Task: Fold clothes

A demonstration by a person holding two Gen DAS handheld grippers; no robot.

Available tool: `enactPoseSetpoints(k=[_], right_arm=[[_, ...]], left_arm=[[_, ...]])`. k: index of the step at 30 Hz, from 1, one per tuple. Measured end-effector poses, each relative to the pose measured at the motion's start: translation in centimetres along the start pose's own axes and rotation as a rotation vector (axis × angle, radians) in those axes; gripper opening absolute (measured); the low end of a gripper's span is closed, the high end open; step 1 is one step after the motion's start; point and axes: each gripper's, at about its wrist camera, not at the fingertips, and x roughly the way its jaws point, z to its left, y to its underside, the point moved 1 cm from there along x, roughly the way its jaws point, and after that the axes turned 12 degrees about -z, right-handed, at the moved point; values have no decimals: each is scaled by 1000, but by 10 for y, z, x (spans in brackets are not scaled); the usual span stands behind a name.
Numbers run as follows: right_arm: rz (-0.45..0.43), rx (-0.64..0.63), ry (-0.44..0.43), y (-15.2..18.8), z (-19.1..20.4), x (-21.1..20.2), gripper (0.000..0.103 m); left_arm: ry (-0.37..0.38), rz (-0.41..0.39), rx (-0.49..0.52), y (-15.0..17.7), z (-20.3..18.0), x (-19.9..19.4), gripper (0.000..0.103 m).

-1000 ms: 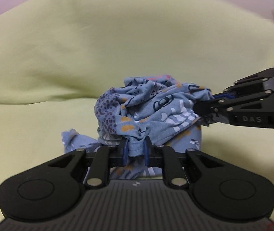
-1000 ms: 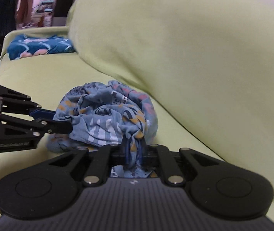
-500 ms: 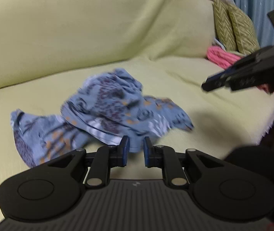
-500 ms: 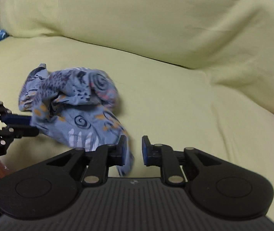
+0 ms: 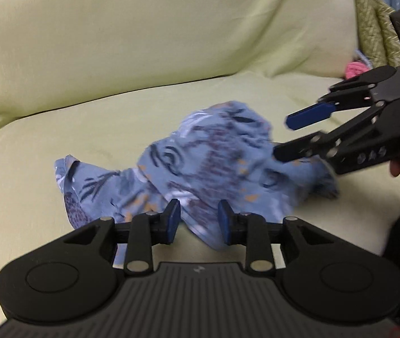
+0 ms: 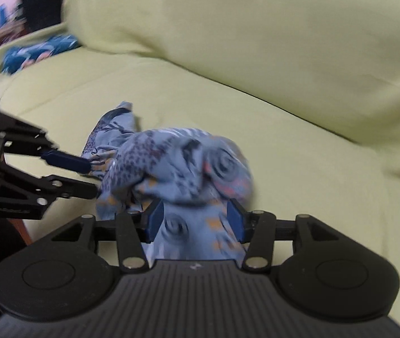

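A crumpled blue patterned garment (image 5: pixel 200 163) lies in a heap on the yellow-green sofa seat (image 5: pixel 59 129); it also shows in the right wrist view (image 6: pixel 177 169). My left gripper (image 5: pixel 199 219) is open at the garment's near edge, with cloth lying between its jaws. My right gripper (image 6: pixel 195 219) is open with cloth between its jaws. In the left wrist view the right gripper (image 5: pixel 281 136) reaches in from the right, open over the heap. In the right wrist view the left gripper (image 6: pixel 90 177) comes in from the left, open at the heap.
The sofa backrest (image 5: pixel 157 36) rises behind the seat. A dark blue printed cloth (image 6: pixel 36 53) lies at the far left end. A pink item (image 5: pixel 354 70) and patterned green cushions (image 5: pixel 377 28) sit at the right end.
Both grippers let go of the garment, which dropped onto the seat as a heap. They have now come back to it with jaws opened wider.
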Motion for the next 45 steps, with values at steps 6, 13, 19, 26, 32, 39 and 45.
enactPoseSetpoints(k=[6, 13, 19, 26, 32, 39, 45], right_arm=[[27, 83, 56, 13, -29, 17, 4], [1, 274, 214, 51, -86, -47, 2], [143, 449, 485, 107, -133, -96, 15], [-62, 499, 542, 85, -132, -146, 42], [-25, 367, 425, 69, -133, -90, 44], [81, 374, 298, 75, -176, -6, 44], [-15, 502, 250, 66, -153, -28, 38]], left_arm=[[37, 6, -53, -2, 28, 31, 35], [90, -33, -69, -10, 24, 40, 36], [161, -26, 30, -23, -20, 64, 36], [247, -61, 201, -59, -79, 86, 40], [315, -16, 297, -64, -112, 123, 41], [384, 99, 385, -45, -135, 160, 21], [406, 144, 340, -31, -119, 109, 1]])
